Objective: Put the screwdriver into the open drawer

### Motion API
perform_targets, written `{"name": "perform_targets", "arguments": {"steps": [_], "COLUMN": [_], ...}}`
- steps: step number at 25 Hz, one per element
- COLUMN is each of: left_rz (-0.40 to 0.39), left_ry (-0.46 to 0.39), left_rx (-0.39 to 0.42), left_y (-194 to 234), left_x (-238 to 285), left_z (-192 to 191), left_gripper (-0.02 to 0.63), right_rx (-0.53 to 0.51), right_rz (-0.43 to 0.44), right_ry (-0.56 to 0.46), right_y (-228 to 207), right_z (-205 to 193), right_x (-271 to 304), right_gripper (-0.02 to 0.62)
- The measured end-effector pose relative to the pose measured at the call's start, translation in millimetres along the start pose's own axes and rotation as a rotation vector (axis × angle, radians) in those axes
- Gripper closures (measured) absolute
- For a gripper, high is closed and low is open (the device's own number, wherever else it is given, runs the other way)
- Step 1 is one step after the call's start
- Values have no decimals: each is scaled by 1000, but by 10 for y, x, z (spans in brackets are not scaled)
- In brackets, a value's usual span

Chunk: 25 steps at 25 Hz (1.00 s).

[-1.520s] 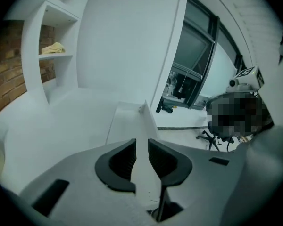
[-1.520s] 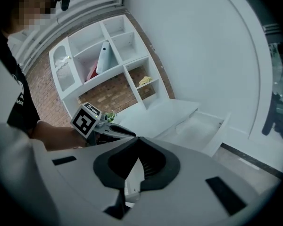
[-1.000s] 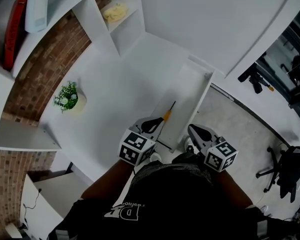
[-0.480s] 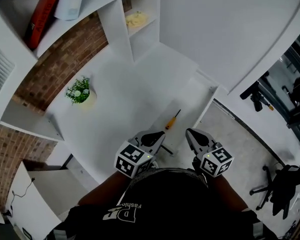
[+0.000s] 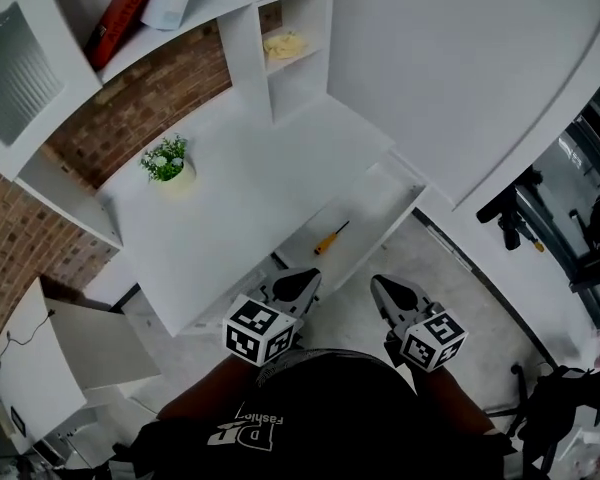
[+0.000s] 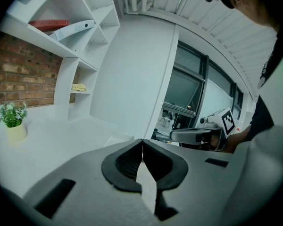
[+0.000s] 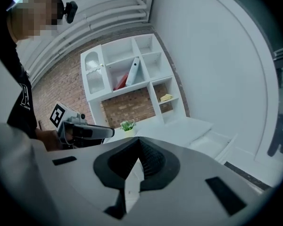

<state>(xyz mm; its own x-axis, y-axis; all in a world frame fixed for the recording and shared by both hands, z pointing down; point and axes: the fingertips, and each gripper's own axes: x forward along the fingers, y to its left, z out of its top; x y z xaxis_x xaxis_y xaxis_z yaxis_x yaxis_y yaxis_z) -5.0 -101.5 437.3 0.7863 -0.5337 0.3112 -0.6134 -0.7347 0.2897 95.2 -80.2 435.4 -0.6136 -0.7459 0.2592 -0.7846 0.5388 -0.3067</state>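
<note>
Screwdriver with orange handle (image 5: 330, 239) lies in the open white drawer (image 5: 372, 208), so my left gripper (image 5: 312, 278) and right gripper (image 5: 378, 283) hang closed, empty.

Two claws: the left gripper (image 5: 313, 278) and the right gripper (image 5: 378, 283). One screwdriver (image 5: 332, 238) in one drawer (image 5: 372, 208), ahead between them. One potted plant (image 5: 166, 160) ahead-left of the left gripper, one red book (image 5: 125, 13) beyond it

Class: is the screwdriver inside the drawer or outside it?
Inside. The screwdriver lies flat on the floor of the pulled-out drawer, within its walls.
</note>
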Motion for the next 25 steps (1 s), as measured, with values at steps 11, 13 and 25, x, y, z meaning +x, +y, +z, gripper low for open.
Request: {"name": "perform_targets", "arguments": {"steps": [11, 13, 25], "left_rz": [87, 111, 146], "left_ry": [-13, -8, -23], "left_rx": [-32, -44, -54], "left_y": [-1144, -1284, -1444], "left_x": [-128, -180, -405], "left_z": [-549, -649, -572], "left_gripper": [587, 587, 587], "right_rx": [-32, -39, -53], "right_rz": [90, 119, 172], "right_ry": [25, 46, 59], "right_y": [99, 145, 458], "right_z": [-429, -544, -550], "right_x": [-1042, -1147, -1253], "right_gripper": [592, 592, 592]}}
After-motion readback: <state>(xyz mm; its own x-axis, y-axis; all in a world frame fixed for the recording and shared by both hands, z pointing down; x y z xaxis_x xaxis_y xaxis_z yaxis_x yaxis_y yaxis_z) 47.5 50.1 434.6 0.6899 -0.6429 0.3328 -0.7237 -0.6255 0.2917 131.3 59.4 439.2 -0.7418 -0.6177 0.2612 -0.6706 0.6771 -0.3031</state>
